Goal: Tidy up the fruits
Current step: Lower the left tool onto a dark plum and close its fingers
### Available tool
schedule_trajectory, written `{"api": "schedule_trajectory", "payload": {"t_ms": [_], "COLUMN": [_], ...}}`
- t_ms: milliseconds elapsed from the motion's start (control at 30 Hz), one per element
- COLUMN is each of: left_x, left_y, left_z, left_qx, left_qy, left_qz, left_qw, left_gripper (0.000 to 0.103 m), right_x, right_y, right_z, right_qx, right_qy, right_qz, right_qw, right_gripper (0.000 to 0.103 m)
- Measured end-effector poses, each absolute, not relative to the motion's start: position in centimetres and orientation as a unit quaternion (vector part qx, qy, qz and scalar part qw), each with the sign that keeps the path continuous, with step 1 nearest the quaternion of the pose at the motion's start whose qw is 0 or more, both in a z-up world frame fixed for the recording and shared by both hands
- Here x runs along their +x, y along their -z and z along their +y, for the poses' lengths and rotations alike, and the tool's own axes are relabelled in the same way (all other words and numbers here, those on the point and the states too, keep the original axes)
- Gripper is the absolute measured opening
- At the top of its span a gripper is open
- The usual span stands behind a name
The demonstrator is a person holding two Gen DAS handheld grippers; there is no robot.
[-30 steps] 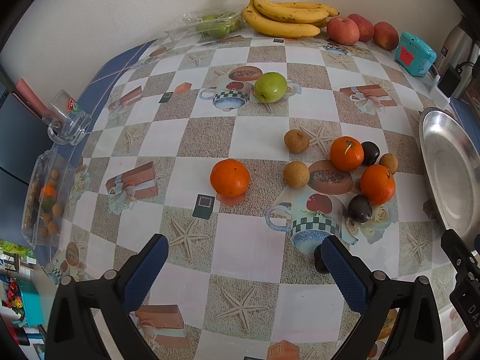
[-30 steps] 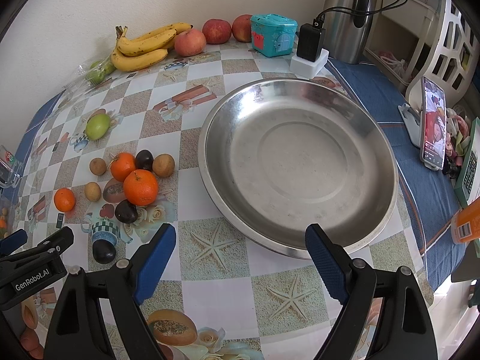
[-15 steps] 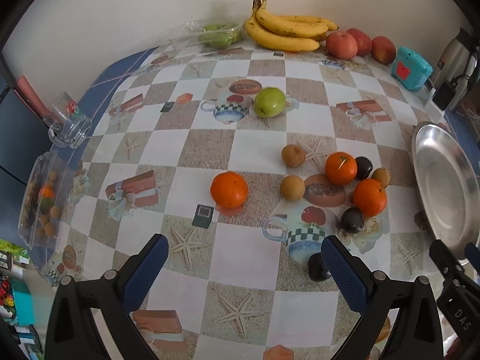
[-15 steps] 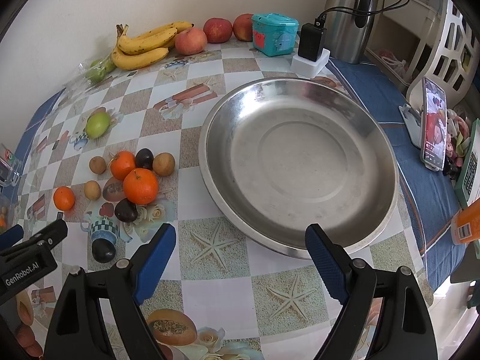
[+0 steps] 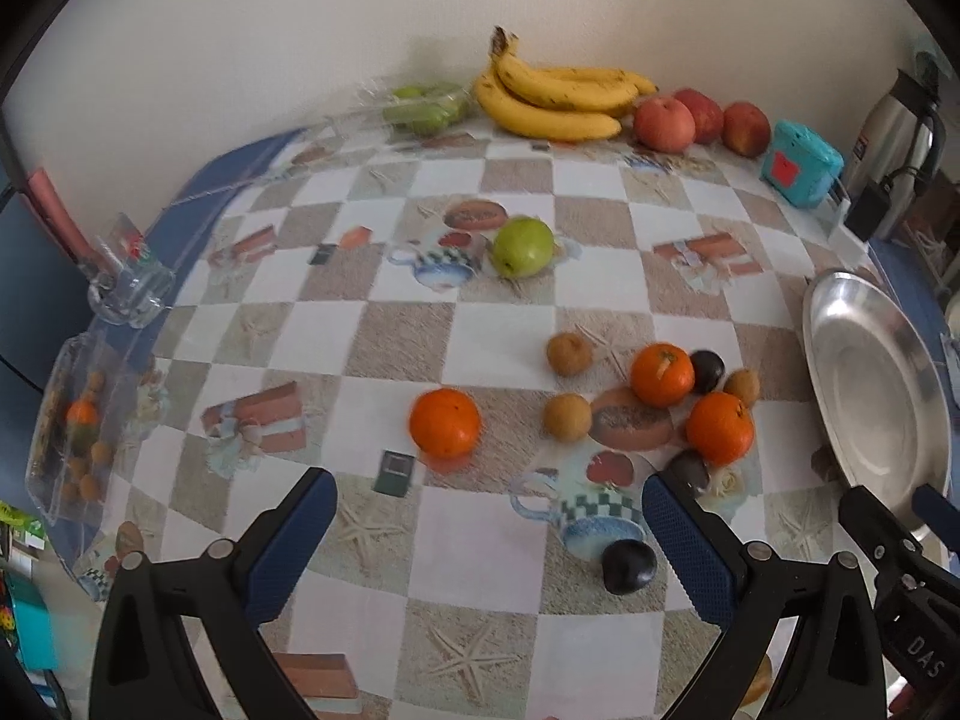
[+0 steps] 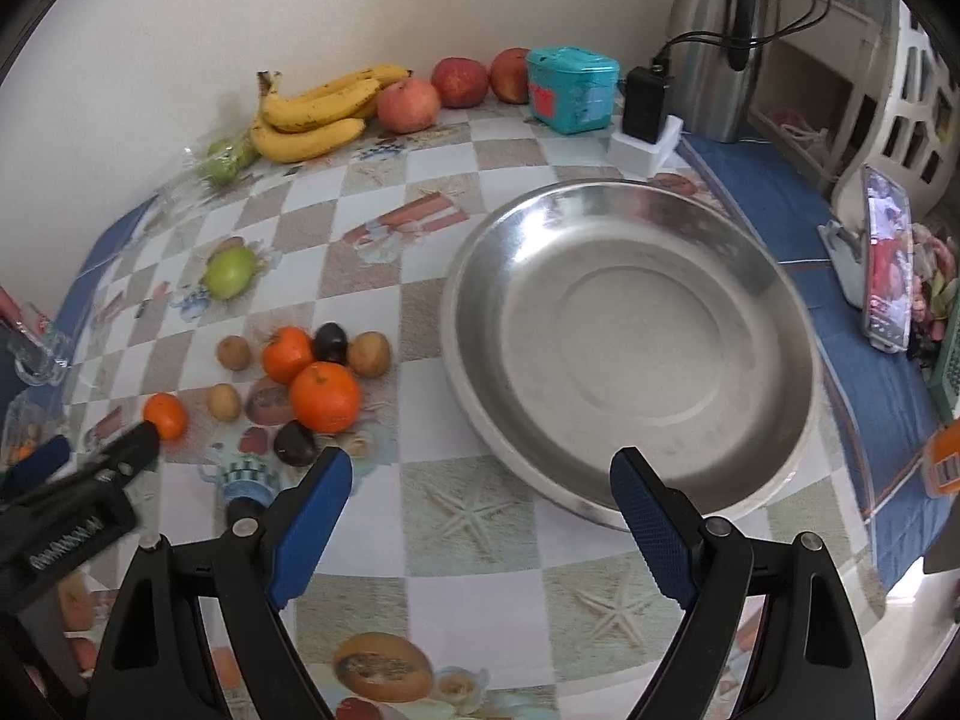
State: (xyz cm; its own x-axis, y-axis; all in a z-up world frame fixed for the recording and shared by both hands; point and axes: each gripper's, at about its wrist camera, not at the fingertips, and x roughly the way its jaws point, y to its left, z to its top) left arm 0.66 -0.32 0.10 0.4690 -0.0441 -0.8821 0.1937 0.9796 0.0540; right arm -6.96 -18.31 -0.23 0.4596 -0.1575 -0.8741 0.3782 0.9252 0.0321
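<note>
Both grippers hang above the checked tablecloth [image 5: 480,540], tilted steeply down, and neither one has anything in it. The left gripper [image 5: 489,528] has its blue pads spread wide apart over bare cloth, with a lone orange [image 5: 444,423] sitting just ahead of it and a dark plum [image 5: 628,565] close by its right finger. The right gripper [image 6: 480,510] is just as wide open, empty, its right finger over the near rim of the big steel dish [image 6: 630,354], which holds no fruit. Left of that dish lies the loose cluster: two oranges [image 6: 324,396], one beside the other, a dark plum tucked between them and a brown round fruit [image 6: 369,353], another dark plum [image 6: 295,443] at the near side, and two more small brown fruits [image 5: 568,354] off toward the lone orange. A green apple [image 5: 522,247] rests alone farther back on a printed teapot. Along the wall sit a bunch of bananas [image 5: 558,99], three red apples [image 5: 664,123] touching in a row, a clear bag of green fruit [image 5: 426,108], a teal box [image 5: 801,163] and a steel kettle [image 6: 717,42].
</note>
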Motion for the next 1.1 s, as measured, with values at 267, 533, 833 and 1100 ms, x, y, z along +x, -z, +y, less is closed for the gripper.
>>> {"api": "schedule_trajectory", "payload": {"t_ms": [267,533,833,1100], "left_x": [1.0,0.1,0.1,0.6], "left_y": [2.8,3.8,4.8,5.0], "left_z": [-1.5,-3.8,-6.2,-6.2], "left_qx": [0.033,0.032,0.065,0.068], "left_qy": [0.122,0.169,0.189,0.17], "left_qz": [0.589,0.612,0.624,0.625], "left_qw": [0.798,0.772,0.755,0.758], "left_gripper": [0.102,0.086,0.057,0.039], "right_x": [-7.2,-7.4,-7.4,-7.4], "right_y": [0.2,0.4,0.4,0.5], "right_z": [-19.0,-19.5,-19.5,-19.4], "right_qx": [0.126,0.122,0.121,0.118], "right_qy": [0.169,0.188,0.187,0.184], "right_qz": [0.513,0.51,0.511,0.512], "right_qw": [0.832,0.831,0.83,0.831], "right_gripper": [0.089,0.089,0.089,0.089]}}
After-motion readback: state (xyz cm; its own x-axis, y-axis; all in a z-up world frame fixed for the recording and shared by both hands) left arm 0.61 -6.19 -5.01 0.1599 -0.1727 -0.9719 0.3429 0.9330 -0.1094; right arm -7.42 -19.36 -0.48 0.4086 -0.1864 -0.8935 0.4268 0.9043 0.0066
